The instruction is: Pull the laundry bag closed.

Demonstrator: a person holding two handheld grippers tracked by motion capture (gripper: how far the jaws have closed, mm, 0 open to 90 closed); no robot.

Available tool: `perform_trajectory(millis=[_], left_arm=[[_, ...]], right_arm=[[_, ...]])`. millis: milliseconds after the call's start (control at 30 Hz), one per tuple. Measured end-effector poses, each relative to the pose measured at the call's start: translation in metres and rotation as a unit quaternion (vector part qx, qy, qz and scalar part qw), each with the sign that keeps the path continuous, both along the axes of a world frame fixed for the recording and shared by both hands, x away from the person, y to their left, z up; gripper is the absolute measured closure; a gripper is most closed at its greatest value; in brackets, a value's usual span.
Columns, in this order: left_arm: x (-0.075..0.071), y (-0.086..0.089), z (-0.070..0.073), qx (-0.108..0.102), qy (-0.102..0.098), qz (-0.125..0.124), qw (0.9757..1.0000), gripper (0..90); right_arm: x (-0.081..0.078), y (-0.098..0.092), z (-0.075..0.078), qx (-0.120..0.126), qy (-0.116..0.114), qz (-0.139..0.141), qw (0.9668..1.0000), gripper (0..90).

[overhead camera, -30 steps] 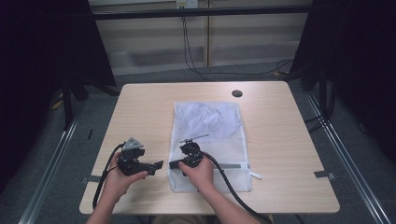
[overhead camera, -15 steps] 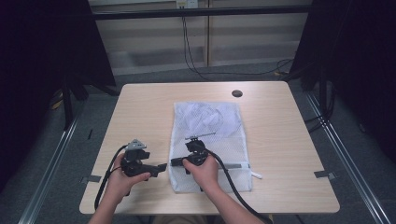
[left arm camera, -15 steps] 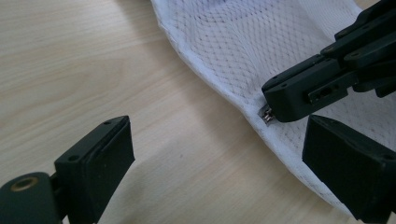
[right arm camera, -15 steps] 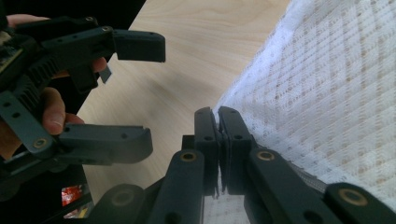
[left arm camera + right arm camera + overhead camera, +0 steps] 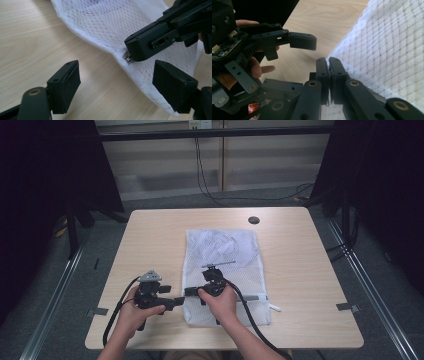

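Black jaws of the right gripper (image 5: 329, 65) are pressed together, and between their tips they pinch the small metal zipper pull (image 5: 128, 58) at the edge of the white mesh laundry bag (image 5: 226, 254). In the left gripper view this gripper comes in from the upper right, and the shiny pull sticks out just under its closed tip, right at the hem of the bag.

Just beside it, on its left side, is the left gripper (image 5: 116, 83). Its jaws stand apart and have just been closing a little. They press on nothing: the hem of the bag and the pull lie between them, but the pads do not touch them. In the high view the tips of both grippers almost meet at the near left side of the bag, each gripper in one hand of the person.

From the right gripper the bag stretches away flat across the light wooden desk (image 5: 150, 240), with some crumpled white thing inside its far end. Farther still, near the far edge of the desk, there is a small round dark hole (image 5: 254, 220).
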State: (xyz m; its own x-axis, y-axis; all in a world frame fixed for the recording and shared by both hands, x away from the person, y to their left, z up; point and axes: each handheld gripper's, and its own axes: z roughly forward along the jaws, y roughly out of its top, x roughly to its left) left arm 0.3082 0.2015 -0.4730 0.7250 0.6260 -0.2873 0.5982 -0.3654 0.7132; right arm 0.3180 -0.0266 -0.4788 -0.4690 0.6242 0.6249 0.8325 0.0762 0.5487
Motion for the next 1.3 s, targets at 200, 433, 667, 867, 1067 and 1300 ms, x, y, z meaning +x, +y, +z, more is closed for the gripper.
perform_trajectory(millis=[200, 433, 667, 867, 1067, 1300], left_arm=[[0.000, -0.005, -0.002, -0.034, 0.010, -0.007, 0.9993, 23.6], [0.000, -0.009, -0.005, -0.038, 0.047, 0.000, 0.9981, 25.7], [0.003, -0.015, -0.010, -0.044, 0.079, -0.002, 0.9959, 31.8], [0.004, -0.020, -0.012, -0.048, 0.094, -0.004, 0.9944, 39.8], [0.006, -0.025, -0.014, -0.050, 0.114, 0.002, 0.9922, 47.7], [0.007, -0.026, -0.014, -0.069, 0.119, 0.003, 0.9905, 58.0]], right_arm=[[0.000, -0.001, 0.001, 0.001, 0.000, 0.000, 1.0000, 87.7], [-0.001, -0.003, 0.004, 0.001, -0.005, 0.000, 1.0000, 87.7], [-0.003, -0.006, 0.008, 0.003, -0.011, -0.003, 0.9999, 87.7], [-0.004, -0.006, 0.009, 0.006, -0.012, -0.005, 0.9999, 87.7], [-0.004, -0.007, 0.010, 0.007, -0.015, -0.005, 0.9999, 87.7], [-0.004, -0.007, 0.010, 0.011, -0.014, -0.006, 0.9998, 87.7]])
